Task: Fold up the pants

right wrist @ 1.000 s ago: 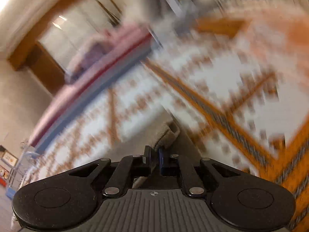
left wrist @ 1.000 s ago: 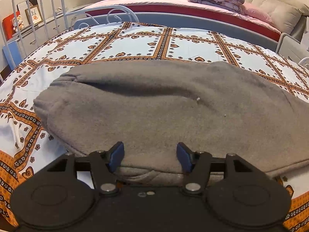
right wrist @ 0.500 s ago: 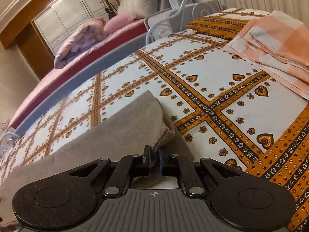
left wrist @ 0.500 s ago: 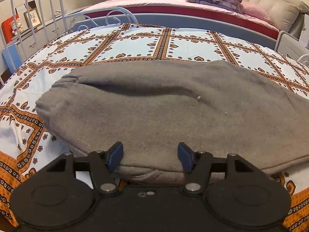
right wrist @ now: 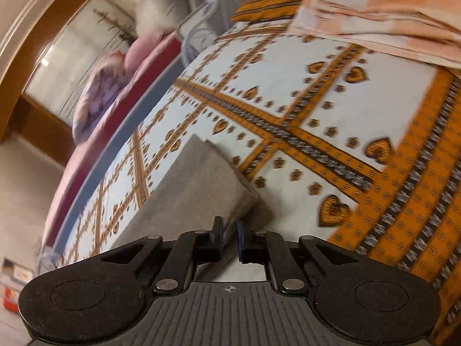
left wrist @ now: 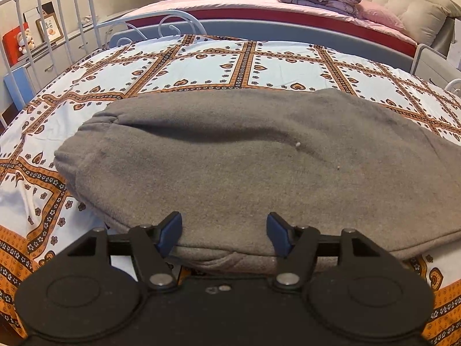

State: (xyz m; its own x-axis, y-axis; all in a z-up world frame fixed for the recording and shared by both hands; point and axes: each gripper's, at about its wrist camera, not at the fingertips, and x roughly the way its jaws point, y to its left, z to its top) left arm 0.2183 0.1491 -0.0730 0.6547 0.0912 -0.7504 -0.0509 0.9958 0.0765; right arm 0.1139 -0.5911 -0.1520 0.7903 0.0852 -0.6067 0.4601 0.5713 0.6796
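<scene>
At the near edge, left gripper [left wrist: 224, 234] has just spread wider over the pants [left wrist: 230, 167], pinching nothing. Right gripper [right wrist: 229, 235], dropped and rolled, pinches the leg end; fold looks half done.

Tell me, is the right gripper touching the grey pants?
Touching. In the right wrist view, the right gripper is nearly shut, and the edge of the grey pants is pinched between its fingers.

The grey fleece pants [left wrist: 236, 173] lie flat and doubled lengthwise on the patterned bedspread, their near folded edge between the left gripper's [left wrist: 224, 233] spread fingers, one far leg end pinched in the right gripper [right wrist: 229, 235].
</scene>
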